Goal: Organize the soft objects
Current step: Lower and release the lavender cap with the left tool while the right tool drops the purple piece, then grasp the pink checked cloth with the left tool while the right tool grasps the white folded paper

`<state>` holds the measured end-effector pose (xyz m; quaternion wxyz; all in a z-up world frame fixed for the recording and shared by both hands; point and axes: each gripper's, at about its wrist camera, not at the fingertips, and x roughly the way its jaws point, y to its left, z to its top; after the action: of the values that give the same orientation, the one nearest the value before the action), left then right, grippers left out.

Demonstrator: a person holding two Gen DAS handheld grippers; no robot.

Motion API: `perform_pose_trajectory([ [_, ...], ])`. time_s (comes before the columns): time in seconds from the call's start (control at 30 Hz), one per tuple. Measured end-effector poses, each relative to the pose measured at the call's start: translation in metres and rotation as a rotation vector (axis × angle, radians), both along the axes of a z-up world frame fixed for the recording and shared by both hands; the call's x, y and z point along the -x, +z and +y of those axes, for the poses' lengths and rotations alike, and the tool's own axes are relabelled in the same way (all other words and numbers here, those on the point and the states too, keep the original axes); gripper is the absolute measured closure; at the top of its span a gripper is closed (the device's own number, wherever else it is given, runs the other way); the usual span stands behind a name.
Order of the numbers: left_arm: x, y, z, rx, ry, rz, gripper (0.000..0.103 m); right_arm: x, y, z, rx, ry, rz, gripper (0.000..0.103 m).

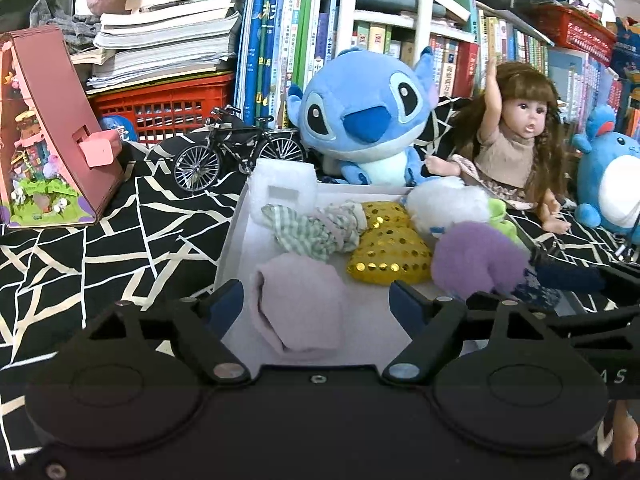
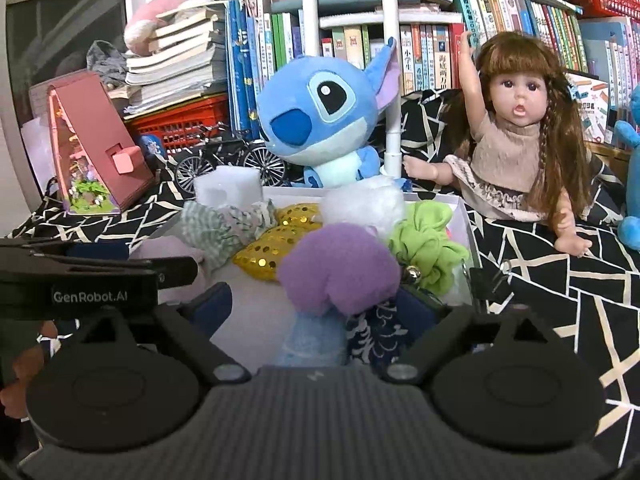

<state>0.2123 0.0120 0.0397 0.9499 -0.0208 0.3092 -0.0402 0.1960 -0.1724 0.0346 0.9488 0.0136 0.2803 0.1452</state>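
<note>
Now both tools hang wide open over the white box (image 1: 236, 240), holding nothing.
Left tool (image 1: 316, 304) has the pale pink sock (image 1: 298, 312) lying loose between its fingers; right tool (image 2: 316, 308) has the purple pom-pom (image 2: 340, 268). Both look light and squishy, so pinching the fat middle should work best.

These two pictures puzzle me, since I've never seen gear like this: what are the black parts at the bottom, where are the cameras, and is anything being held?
Each picture comes from a camera on a hand-held two-finger gripper, looking along its fingers. One shows the left gripper, the other the right gripper. Both stand open over a white box on a black-and-white cloth. The box holds soft things: a pale pink sock, a sequinned yellow cushion, a purple plush and a green scrunchie. Neither gripper grips anything. A blue plush toy and a doll sit behind.
</note>
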Motion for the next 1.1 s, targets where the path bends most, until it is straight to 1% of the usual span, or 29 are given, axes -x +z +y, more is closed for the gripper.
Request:
perform_pose_trajectory([
  [0.13,0.013,0.004,-0.001,0.006,-0.016,0.004,0.023,0.011,0.005,-0.002,-0.009,0.012,-0.015,0.008],
  [0.33,0.031,0.006,-0.002,0.015,-0.03,0.01,0.02,0.028,0.01,-0.005,0.007,0.031,-0.039,0.006],
  [0.57,0.048,0.006,-0.003,0.03,-0.042,0.019,0.019,0.047,0.013,-0.007,0.022,0.042,-0.061,0.006],
  [0.77,0.063,0.005,-0.003,0.041,-0.045,0.032,0.019,0.059,0.012,-0.008,0.017,0.055,-0.058,0.006],
  [0.97,0.077,0.001,0.001,0.076,-0.058,0.073,0.018,0.071,0.01,-0.012,0.023,0.053,-0.062,0.006],
  [1.1,0.088,-0.003,0.002,0.082,-0.065,0.088,0.018,0.078,0.006,-0.018,0.032,0.04,-0.058,0.006],
])
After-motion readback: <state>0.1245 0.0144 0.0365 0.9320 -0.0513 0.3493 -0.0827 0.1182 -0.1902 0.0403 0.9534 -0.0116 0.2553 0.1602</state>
